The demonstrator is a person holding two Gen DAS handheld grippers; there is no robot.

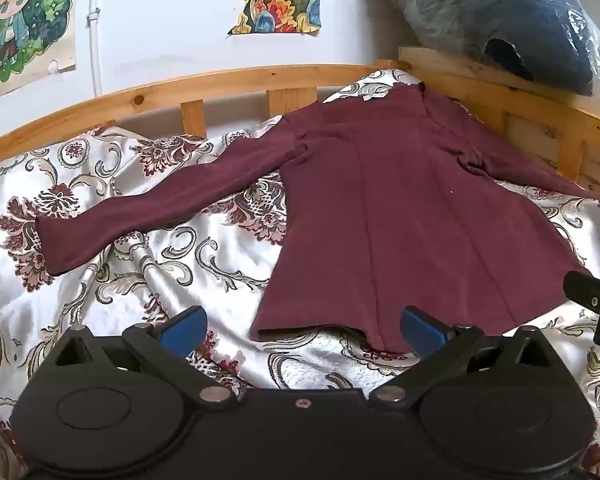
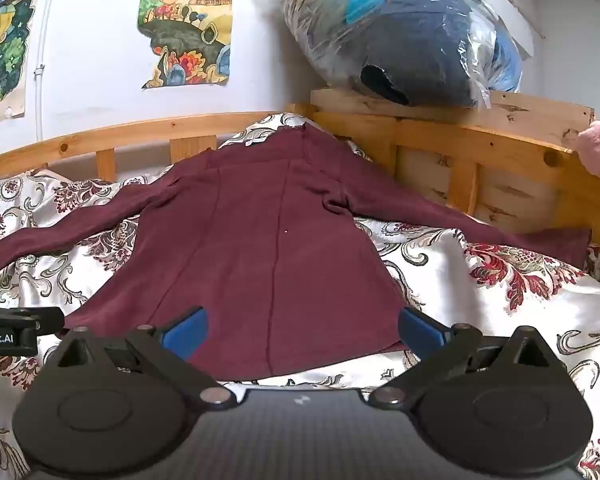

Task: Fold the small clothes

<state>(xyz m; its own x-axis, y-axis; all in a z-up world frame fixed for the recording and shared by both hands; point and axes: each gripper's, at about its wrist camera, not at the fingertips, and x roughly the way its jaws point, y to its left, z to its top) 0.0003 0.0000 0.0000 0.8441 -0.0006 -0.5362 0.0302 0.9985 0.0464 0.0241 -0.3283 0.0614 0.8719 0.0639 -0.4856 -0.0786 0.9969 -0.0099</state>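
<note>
maroon long-sleeved top (image 1: pixel 412 216) lies flat on a floral bedspread (image 1: pixel 148 280), sleeves spread l & r, neck toward the wooden bed rail (image 1: pixel 204 84) — hem nearest both tools. left gripper (image 1: pixel 302 330) hovers at the hem's l corner, jaws wide apart, holding nothing. right gripper (image 2: pixel 302 330) likewise spread over the hem's r side — nothing gripped.
</note>
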